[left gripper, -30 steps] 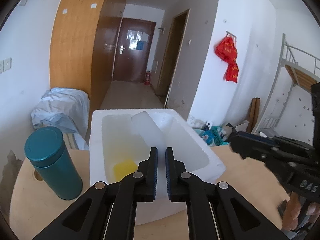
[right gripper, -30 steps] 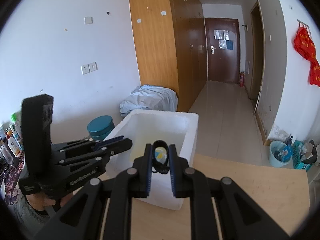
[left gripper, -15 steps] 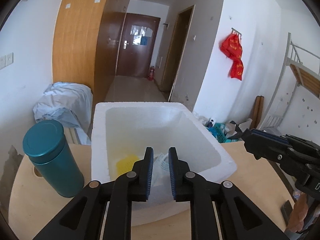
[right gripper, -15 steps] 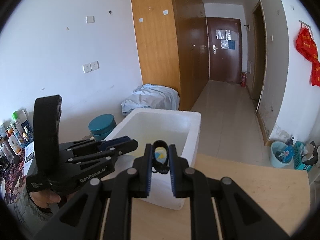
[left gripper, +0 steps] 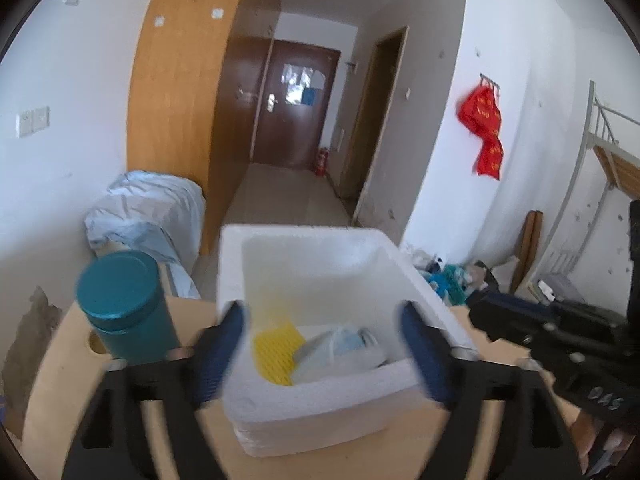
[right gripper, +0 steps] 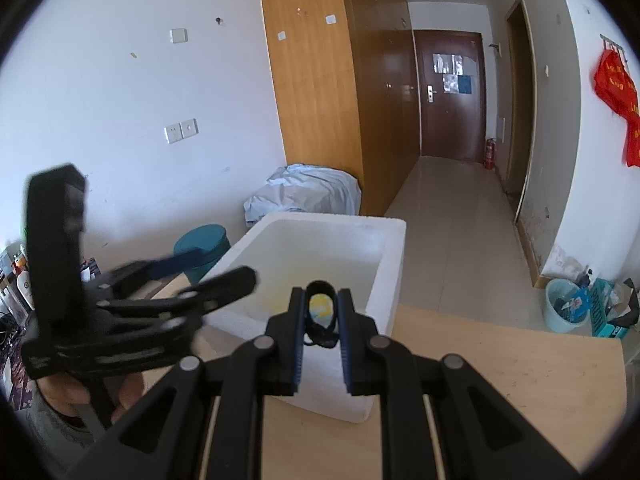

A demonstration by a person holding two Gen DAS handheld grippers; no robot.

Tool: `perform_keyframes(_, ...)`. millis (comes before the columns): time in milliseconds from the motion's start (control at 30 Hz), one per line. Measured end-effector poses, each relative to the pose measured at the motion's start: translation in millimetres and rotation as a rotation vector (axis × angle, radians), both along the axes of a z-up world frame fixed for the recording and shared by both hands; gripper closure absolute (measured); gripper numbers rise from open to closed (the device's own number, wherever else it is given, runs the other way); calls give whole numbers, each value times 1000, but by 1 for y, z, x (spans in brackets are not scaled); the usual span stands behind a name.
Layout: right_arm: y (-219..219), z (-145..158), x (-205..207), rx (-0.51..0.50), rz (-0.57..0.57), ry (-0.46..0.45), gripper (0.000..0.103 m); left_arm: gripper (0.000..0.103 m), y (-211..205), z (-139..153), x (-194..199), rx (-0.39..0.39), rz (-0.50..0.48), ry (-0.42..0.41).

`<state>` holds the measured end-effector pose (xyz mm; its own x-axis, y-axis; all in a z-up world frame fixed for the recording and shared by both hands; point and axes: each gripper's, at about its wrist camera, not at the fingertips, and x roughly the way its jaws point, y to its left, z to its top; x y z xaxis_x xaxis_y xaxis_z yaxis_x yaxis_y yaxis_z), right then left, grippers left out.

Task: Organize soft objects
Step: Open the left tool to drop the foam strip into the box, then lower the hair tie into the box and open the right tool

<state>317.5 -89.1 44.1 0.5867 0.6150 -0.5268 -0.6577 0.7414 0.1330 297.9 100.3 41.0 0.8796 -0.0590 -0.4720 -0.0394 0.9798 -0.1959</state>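
A white foam box (left gripper: 320, 404) stands on the wooden table. Inside it lie a yellow sponge-like piece (left gripper: 276, 354) and a clear packet with something pale blue in it (left gripper: 340, 350). My left gripper (left gripper: 322, 316) hangs over the box's near wall, blurred, its jaws opening wide with nothing pressed between them. It also shows as the left gripper (right gripper: 216, 270) at the left of the right wrist view. My right gripper (right gripper: 320, 300) is shut on a small black loop (right gripper: 320, 286) just above the box's near rim; yellow and pale blue show through the loop.
A teal canister (left gripper: 124, 304) stands left of the box, beside a round hole in the table (left gripper: 94, 342). A pale blue bundle of cloth (left gripper: 148, 208) lies on the floor behind. Bare table (right gripper: 500, 372) stretches to the right of the box.
The left gripper held a pale packet above the box; its jaws have spread wide and the packet now lies in the box beside the yellow piece. The right gripper has kept still.
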Motion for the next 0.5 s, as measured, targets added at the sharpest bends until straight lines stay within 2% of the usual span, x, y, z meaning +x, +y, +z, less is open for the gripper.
perform_keyframes(33,0,0,1,3,1,1,84,4,0,4,-3,19,8,-16)
perform_keyframes(167,1,-2,4,12,6,8,84,1,2,19,-14,83,23,-49)
perform_keyframes(300,6,-7,8,12,16,18,84,1,9,29,-26,31,20,-79)
perform_keyframes(500,14,-10,15,19,31,25,84,1,11,40,-37,33,21,-112)
